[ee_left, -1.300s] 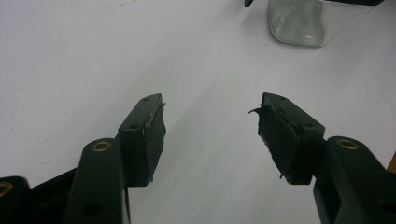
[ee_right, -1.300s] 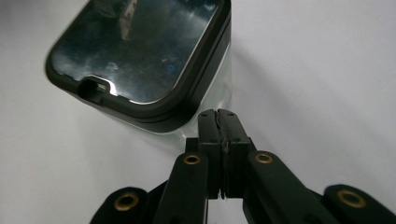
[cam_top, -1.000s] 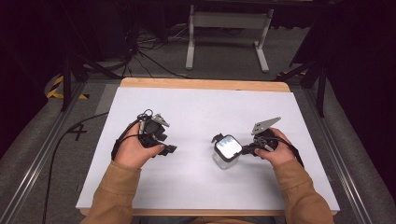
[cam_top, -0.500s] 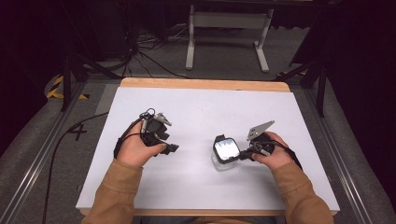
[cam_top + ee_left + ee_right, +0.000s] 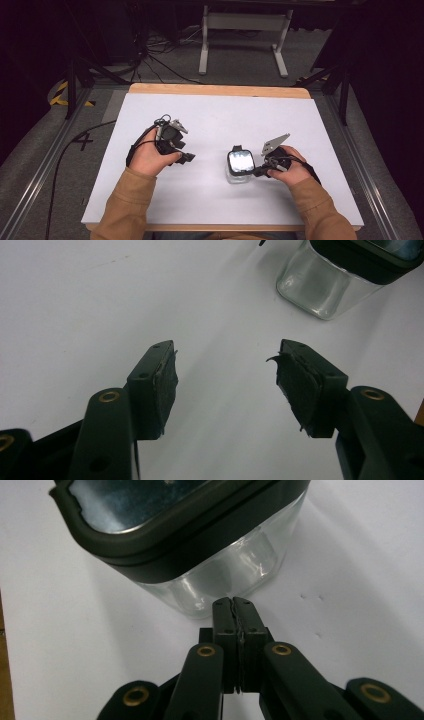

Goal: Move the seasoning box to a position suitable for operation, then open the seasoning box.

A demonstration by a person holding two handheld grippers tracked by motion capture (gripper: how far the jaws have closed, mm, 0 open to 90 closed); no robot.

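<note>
Table [image 5: 320, 140] carries a lidded glass jar [image 5: 240, 167] at about 5 o'clock from its centre. Right gripper [image 5: 235, 602], jaws pressed together on nothing, sits just at the jar's 3 o'clock; left gripper [image 5: 225, 372], spread wide and empty, lies farther off at 9 o'clock.

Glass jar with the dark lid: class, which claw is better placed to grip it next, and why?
Probably the right claw: its tips sit right against the glass jar, though shut, so it must open first. The left claw is open but the jar lies well beyond it.
</note>
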